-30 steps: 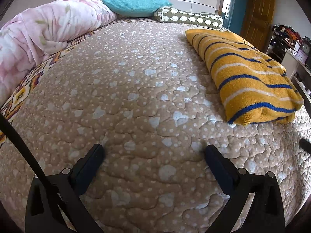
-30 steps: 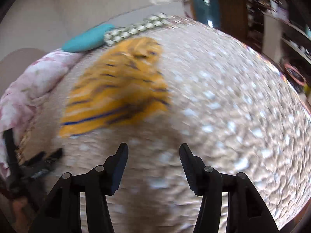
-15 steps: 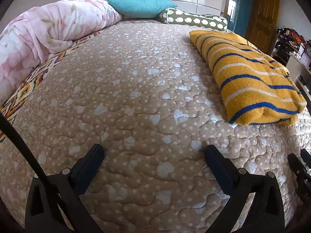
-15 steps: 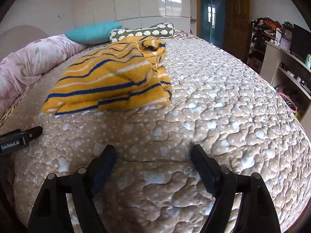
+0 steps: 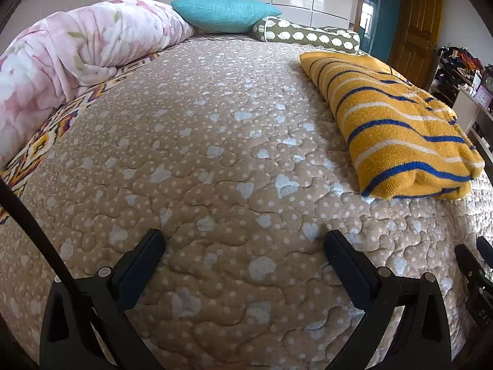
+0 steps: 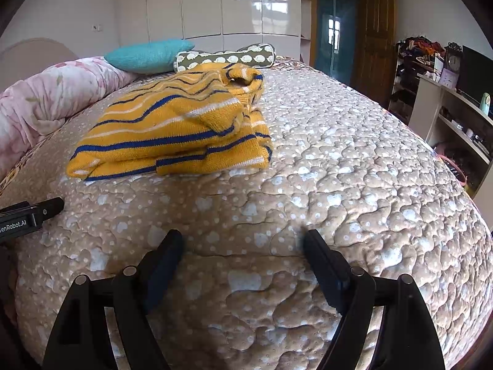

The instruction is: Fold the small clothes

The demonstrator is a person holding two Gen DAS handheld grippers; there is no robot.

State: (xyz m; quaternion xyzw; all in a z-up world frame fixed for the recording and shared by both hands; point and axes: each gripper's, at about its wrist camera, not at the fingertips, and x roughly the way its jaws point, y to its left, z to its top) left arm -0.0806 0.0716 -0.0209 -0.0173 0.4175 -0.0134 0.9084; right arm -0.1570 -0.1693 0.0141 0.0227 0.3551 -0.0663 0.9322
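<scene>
Garment: yellow striped sweater (image 6: 172, 129) lay folded in layers on the bed (image 6: 339, 185), far from both tools, toward the pillows.
Left tool (image 5: 243, 246): jaws spread wide, holding nothing, low over the quilt; sweater to its far right.
Right tool (image 6: 240, 243): jaws also apart and empty; sweater to its far left.
Handling (judged): soft, light, floppy knit; layers likely to slip apart.
Grip point (judged): pinch the near folded edge through all layers.
</scene>
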